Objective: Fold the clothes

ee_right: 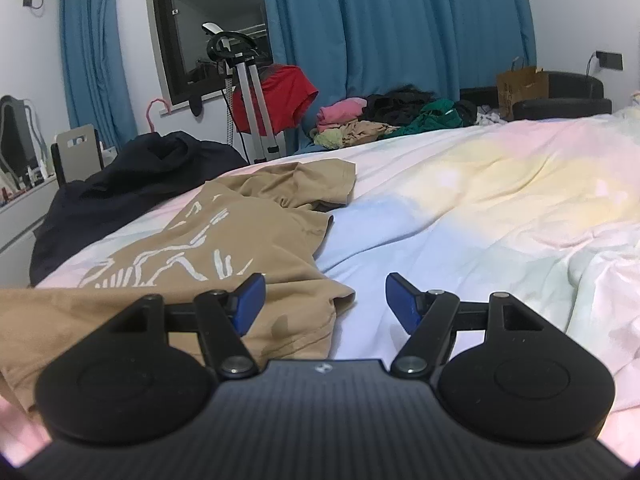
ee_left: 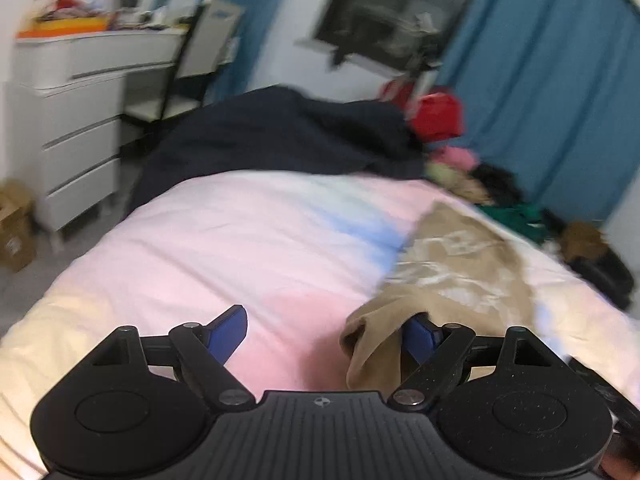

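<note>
Pastel tie-dyed bedding [ee_right: 460,208] is carrying a tan printed T-shirt [ee_right: 224,240], lying rumpled near its left side. Both the left gripper [ee_left: 320,334] and right gripper [ee_right: 324,304] are gaping, released; cloth draping one left finger [ee_left: 418,338] risks snagging, undoing the fold.

Bed [ee_right: 460,216] wearing a pastel cover, pink, blue and yellow. Tan T-shirt [ee_right: 224,240] with a white print lying rumpled on it, spreading toward the near edge. Dark navy garment [ee_right: 132,184] bunching along the far-left edge. Mixed pile of clothes [ee_right: 384,120], pink, green and black, sitting at the far edge.
</note>
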Demonstrator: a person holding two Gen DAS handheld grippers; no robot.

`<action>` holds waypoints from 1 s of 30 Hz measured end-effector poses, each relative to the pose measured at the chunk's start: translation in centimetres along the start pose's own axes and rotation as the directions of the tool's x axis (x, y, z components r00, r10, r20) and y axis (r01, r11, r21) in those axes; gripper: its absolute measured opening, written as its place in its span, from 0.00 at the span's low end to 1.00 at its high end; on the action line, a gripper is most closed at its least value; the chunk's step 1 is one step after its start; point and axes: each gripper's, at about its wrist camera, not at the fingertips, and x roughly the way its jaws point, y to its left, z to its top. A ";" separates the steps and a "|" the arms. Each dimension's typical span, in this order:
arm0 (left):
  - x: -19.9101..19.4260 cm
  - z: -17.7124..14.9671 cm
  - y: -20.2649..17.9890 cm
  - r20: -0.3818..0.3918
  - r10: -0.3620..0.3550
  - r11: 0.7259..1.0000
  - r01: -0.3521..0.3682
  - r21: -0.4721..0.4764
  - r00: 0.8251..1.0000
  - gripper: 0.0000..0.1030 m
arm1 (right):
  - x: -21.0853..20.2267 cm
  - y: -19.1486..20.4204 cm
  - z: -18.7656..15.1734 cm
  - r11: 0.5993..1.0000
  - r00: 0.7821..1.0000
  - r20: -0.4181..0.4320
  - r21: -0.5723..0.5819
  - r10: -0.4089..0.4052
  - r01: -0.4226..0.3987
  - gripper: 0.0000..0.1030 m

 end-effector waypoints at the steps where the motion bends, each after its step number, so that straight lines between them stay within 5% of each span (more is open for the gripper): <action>1: 0.6 0.1 -0.2 -0.009 0.059 0.998 -0.058 0.024 0.998 0.81 | 0.0 0.0 0.0 1.000 1.000 -0.005 0.004 0.003 -0.003 0.67; 5: 2.9 -0.2 -1.5 -0.094 0.194 0.970 -0.176 0.170 0.976 0.85 | 0.6 0.3 -0.4 0.999 0.998 -0.057 0.000 0.039 -0.039 0.67; 9: 2.1 -2.3 -3.7 -0.146 0.176 0.941 -0.122 0.316 0.973 0.86 | 1.2 0.7 -1.2 0.998 0.992 -0.111 -0.017 0.060 -0.062 0.67; 12: 0.3 -4.2 -5.8 -0.119 0.149 0.890 -0.080 0.450 0.982 0.91 | 1.2 0.6 -1.2 0.998 0.991 -0.118 -0.010 0.063 -0.064 0.67; 16: -1.9 -5.9 -8.3 0.015 0.166 0.780 -0.141 0.610 0.986 0.91 | 1.1 0.5 -1.2 0.998 0.990 -0.127 -0.001 0.067 -0.067 0.67; 20: -4.3 -7.2 -10.4 0.099 0.021 0.688 -0.086 0.721 0.995 0.91 | 1.1 0.3 -1.3 0.997 0.988 -0.136 0.009 0.071 -0.070 0.67; 23: -4.7 -9.9 -12.8 0.119 -0.083 0.564 -0.052 0.824 0.989 0.91 | 1.1 0.0 -1.2 0.998 0.989 -0.130 0.022 0.063 -0.060 0.67; 27: -1.9 -13.1 -15.3 0.225 -0.013 0.365 -0.205 0.908 0.974 0.91 | 1.1 -0.2 -1.1 0.998 0.990 -0.131 0.028 0.058 -0.054 0.67; 30: 0.8 -14.8 -16.0 0.332 0.038 0.200 -0.333 0.921 0.942 0.91 | 1.2 -0.1 -1.1 0.998 0.990 -0.133 0.028 0.057 -0.054 0.67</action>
